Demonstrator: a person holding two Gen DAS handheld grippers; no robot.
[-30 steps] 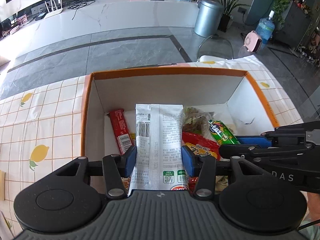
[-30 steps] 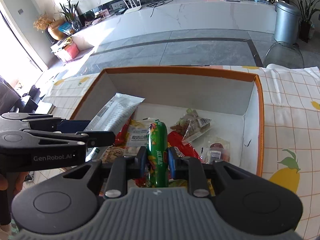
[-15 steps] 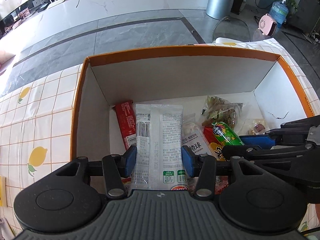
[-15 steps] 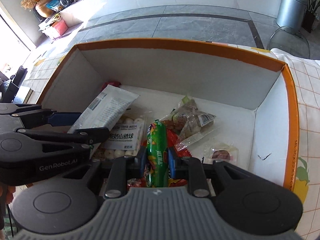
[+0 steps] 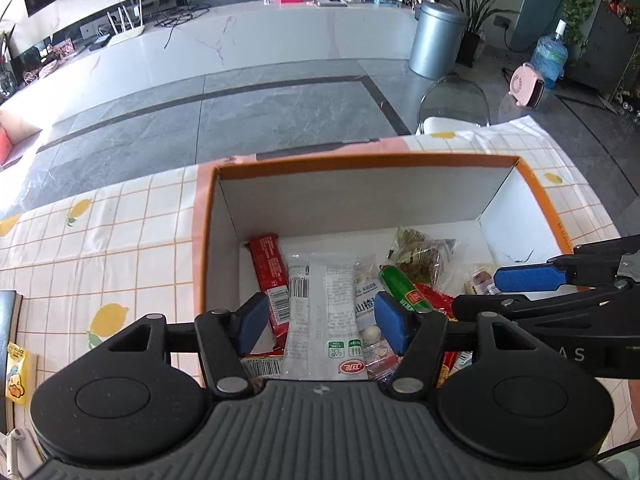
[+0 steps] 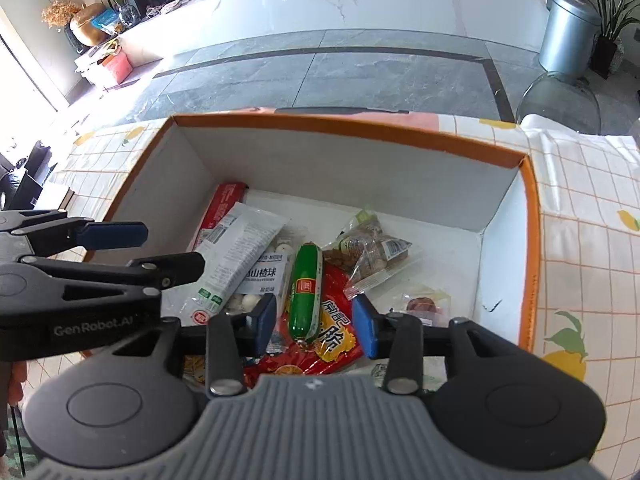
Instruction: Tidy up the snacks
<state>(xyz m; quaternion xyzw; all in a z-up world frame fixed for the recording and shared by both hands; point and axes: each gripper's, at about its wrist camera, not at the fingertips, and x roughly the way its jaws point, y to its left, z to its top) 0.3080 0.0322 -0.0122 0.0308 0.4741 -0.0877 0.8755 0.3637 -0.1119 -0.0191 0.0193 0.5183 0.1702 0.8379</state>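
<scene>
Both claws are opening, nothing gripped: left gripper (image 5: 318,322), right gripper (image 6: 314,322). Green sausage (image 6: 306,290), at twelve o'clock, is judged light, slippery; mid-length grasp advised.

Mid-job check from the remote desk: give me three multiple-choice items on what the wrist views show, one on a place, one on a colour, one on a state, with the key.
1. Where does the green sausage lie?
A. on the tablecloth
B. in the box, partly on a red packet
C. on the floor

2. What colour is the box rim?
A. orange
B. blue
C. black

3. How does the left claw stand to the white packet?
A. clamped on it
B. pads clear of it on both sides
C. far outside the box

Key: B, the sausage rests among the snacks; A, an orange edge runs round the white walls; B, gaps show beside both blue pads as the jaws are opening.
</scene>
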